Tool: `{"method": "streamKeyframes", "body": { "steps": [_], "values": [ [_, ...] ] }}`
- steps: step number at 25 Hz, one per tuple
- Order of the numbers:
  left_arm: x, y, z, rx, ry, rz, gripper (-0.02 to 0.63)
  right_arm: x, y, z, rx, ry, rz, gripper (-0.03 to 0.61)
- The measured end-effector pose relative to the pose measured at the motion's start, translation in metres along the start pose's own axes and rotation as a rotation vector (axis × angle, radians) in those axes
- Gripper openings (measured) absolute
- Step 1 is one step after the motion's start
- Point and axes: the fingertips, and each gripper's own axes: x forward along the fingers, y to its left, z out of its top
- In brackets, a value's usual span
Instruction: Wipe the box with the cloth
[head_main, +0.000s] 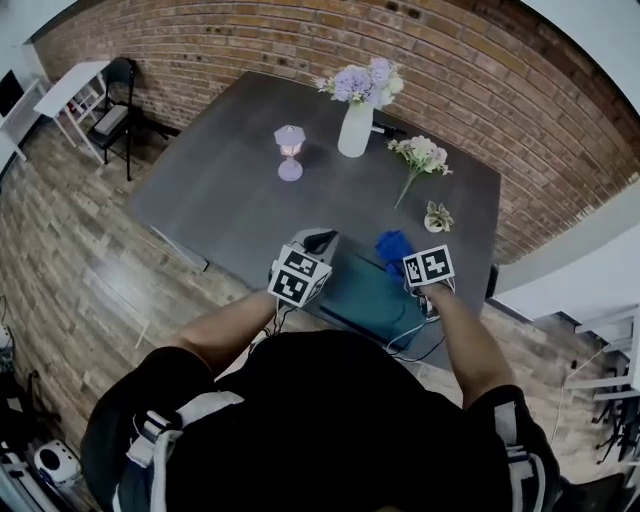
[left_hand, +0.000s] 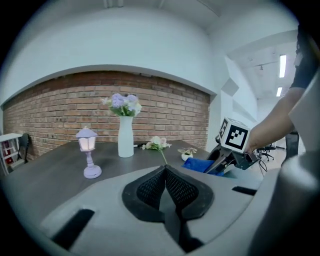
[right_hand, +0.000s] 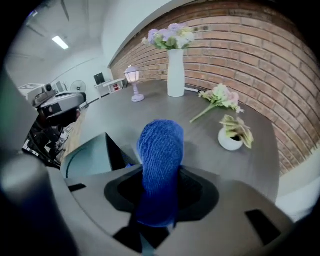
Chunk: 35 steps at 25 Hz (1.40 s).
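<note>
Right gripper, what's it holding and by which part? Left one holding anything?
The right gripper is shut on the blue cloth, pinching a bunched part of it; the rest sticks out forward. The left gripper is shut, empty.

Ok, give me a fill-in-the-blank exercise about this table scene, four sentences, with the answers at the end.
1. The right gripper is shut on a cloth whose colour is ____.
2. The left gripper is shut and holds ____.
3. The purple flowers on the table stand in a white ____.
4. The wall behind the table is made of ____.

Missing words: blue; nothing; vase; brick.
</note>
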Motion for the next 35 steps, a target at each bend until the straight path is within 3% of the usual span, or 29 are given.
{"method": "streamKeyframes", "body": {
  "steps": [7,11,15,23,28,35],
  "values": [
    [0.028,-0.062,0.013,0.04,-0.008,-0.121,0.009,-0.062,-0.076,-0.086,0.186,-0.023,-0.189,0.153],
    [0.025,-0.081,0.016,0.078,-0.002,-0.155,0.009,-0.082,-0.085,-0.13,0.257,-0.026,-0.238,0.153],
    [0.014,-0.092,0.009,0.104,0.015,-0.175,0.009,-0.086,-0.065,-0.155,0.306,-0.06,-0.212,0.153],
    [0.005,-0.105,0.0,0.146,0.021,-0.264,0.009,-0.086,-0.013,-0.179,0.294,-0.06,-0.193,0.153],
    [-0.016,-0.101,-0.013,0.109,0.043,-0.303,0.009,-0.092,0.026,-0.202,0.337,-0.048,-0.182,0.153],
    [-0.059,-0.07,-0.065,0.037,0.109,-0.297,0.009,-0.101,0.069,-0.227,0.49,-0.107,-0.309,0.155]
  ]
}}
